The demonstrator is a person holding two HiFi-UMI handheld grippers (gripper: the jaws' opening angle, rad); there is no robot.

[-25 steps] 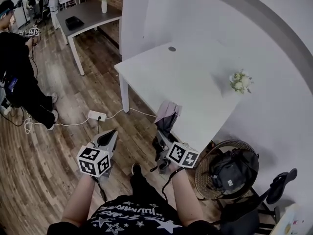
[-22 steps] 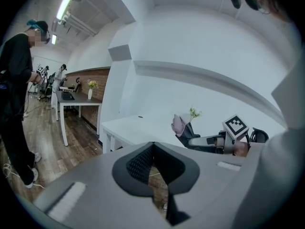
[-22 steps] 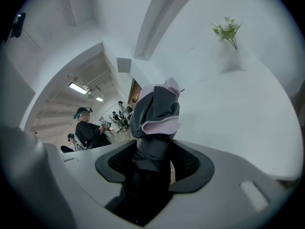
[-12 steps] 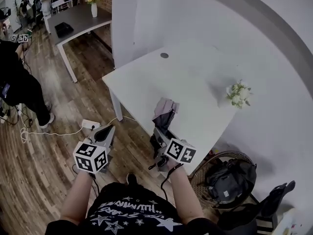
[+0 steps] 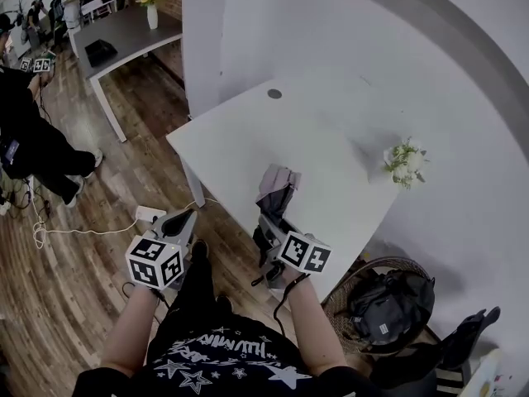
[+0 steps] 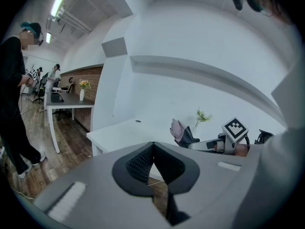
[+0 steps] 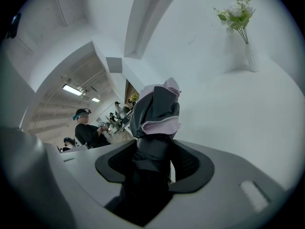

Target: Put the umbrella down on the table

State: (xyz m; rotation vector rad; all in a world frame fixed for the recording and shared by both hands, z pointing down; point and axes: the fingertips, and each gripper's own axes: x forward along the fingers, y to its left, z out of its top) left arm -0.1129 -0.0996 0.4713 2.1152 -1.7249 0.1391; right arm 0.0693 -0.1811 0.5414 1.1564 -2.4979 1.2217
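- My right gripper [image 5: 273, 226] is clamped on the folded umbrella [image 5: 278, 188]. In the right gripper view both pads press against its dark wrapped body, and the grey-and-pink fabric end sticks out beyond my jaws.
- My left gripper [image 5: 183, 220] carries nothing. In the left gripper view its jaws are pressed together at the tips, with only floor and the table's edge showing past them. It hangs off to the left over the wooden floor [image 5: 83, 288], well apart from the umbrella.
- The umbrella is in the air, not on the table [image 5: 248, 131]. In the head view its fabric end overlaps the near edge of the white top, while the part I pinch and my hand sit short of that edge, over the floor.
- I judge the carrying part to be nearly done: I am right at the table with the umbrella in my grip, pointed toward the top.
- As I read it, what is left is to bring the umbrella over the top, lower it until it lies on the surface, spread my right jaws and draw back.
- The top looks mostly bare. All I see on it is a small vase of flowers [image 5: 404, 159] near the far right side and a round dark spot [image 5: 274, 93] toward the far corner. Both are well apart from where the umbrella points, so there should be room to lay it flat.
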